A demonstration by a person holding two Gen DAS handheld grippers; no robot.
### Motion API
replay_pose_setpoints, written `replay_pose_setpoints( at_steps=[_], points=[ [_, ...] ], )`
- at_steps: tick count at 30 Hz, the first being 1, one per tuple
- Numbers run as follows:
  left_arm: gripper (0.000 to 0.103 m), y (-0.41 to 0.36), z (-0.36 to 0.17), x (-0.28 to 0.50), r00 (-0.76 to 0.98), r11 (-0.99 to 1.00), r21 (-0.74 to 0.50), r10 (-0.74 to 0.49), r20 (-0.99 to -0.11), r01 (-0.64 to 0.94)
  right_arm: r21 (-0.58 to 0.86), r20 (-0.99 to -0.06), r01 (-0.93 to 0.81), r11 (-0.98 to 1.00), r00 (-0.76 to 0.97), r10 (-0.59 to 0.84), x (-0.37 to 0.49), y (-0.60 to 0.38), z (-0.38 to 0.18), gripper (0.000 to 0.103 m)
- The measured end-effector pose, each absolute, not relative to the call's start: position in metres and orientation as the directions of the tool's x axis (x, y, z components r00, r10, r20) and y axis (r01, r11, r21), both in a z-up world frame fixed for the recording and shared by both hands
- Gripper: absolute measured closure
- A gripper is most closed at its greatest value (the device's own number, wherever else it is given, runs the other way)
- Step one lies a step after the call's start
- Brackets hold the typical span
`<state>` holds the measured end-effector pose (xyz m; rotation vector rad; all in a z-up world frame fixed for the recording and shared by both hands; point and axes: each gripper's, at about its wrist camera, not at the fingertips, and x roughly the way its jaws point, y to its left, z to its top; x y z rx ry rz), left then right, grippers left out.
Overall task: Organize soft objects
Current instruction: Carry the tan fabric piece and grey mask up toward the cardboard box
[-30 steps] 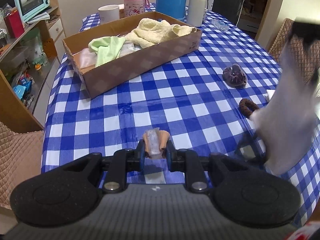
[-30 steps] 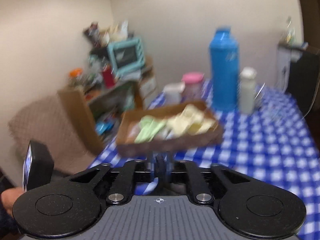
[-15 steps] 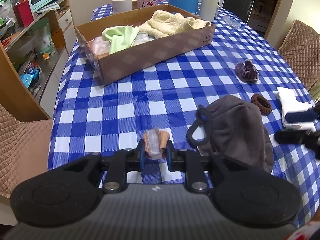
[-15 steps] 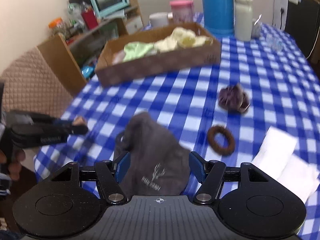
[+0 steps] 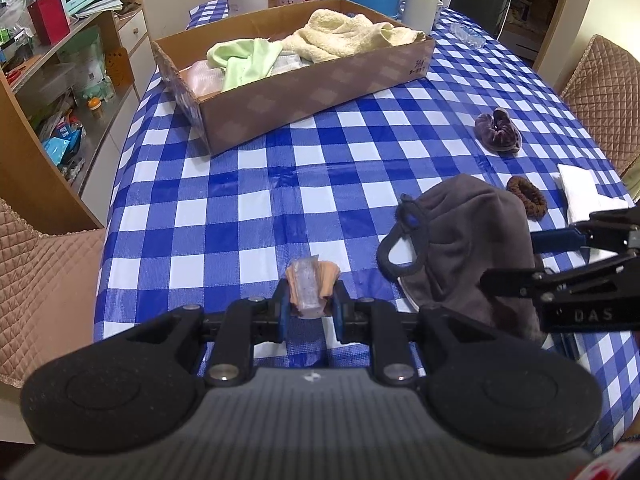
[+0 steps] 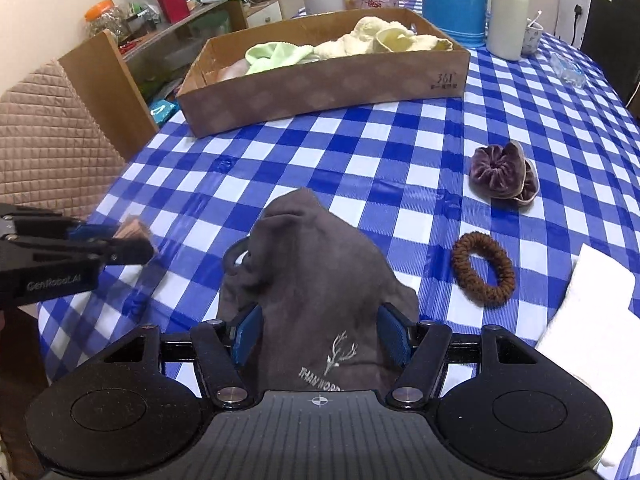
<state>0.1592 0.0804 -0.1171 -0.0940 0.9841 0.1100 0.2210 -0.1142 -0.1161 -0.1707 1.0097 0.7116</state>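
Our left gripper (image 5: pixel 310 312) is clamped on a small peach-coloured wrapped item (image 5: pixel 310 288), held over the counter (image 5: pixel 240 200) at its near edge. Our right gripper (image 6: pixel 320 334) has just been opening; its jaws stand apart w/ the grey cloth pouch (image 6: pixel 316 272) lying slack btwn them on the counter. In the right wrist view the brown hair tie (image 6: pixel 483 268) sits at 3 o'clock from the pouch, the purple scrunchie (image 6: pixel 502 176) at 2 o'clock, white folded cloth (image 6: pixel 592 320) further right. The cardboard box (image 6: pixel 320 92) at 12 o'clock holds a green cloth (image 6: pixel 276 56) & a yellow towel (image 6: pixel 384 40).
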Motion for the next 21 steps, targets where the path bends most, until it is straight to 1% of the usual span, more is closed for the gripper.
replay_pose_setpoints(
  at_steps=[1,3,5,6,8,17,21],
  points=[
    [0.084,0.081,-0.118,0.159,0.547,0.99,-0.031,0.05,-0.836,-0.138,0.18,-0.824,-0.615,0.767,0.332,0.46,0.222,-0.113,-0.117,0.039],
    [0.084,0.082,-0.119,0.158,0.544,0.989,-0.031,0.052,-0.838,-0.143,0.173,-0.824,-0.619,0.766,0.335,0.456,0.223,-0.111,-0.119,0.047],
    [0.084,0.083,-0.119,0.158,0.543,0.99,-0.029,0.053,-0.838,-0.141,0.158,-0.826,-0.623,0.766,0.342,0.448,0.223,-0.11,-0.121,0.077],
    [0.084,0.083,-0.119,0.158,0.543,0.99,-0.03,0.052,-0.838,-0.14,0.158,-0.826,-0.625,0.764,0.34,0.449,0.223,-0.11,-0.121,0.081],
    [0.084,0.083,-0.118,0.157,0.545,0.99,-0.029,0.052,-0.837,-0.138,0.163,-0.817,-0.631,0.758,0.345,0.462,0.222,-0.112,-0.12,0.093],
    [0.084,0.086,-0.109,0.159,0.547,0.991,-0.015,0.063,-0.835,-0.137,0.202,-0.742,-0.639,0.742,0.396,0.542,0.216,-0.136,-0.087,0.096],
    [0.084,0.089,-0.098,0.163,0.563,0.992,-0.013,0.059,-0.824,-0.122,0.245,-0.713,-0.623,0.743,0.403,0.573,0.221,-0.144,-0.067,0.096]
  ],
)
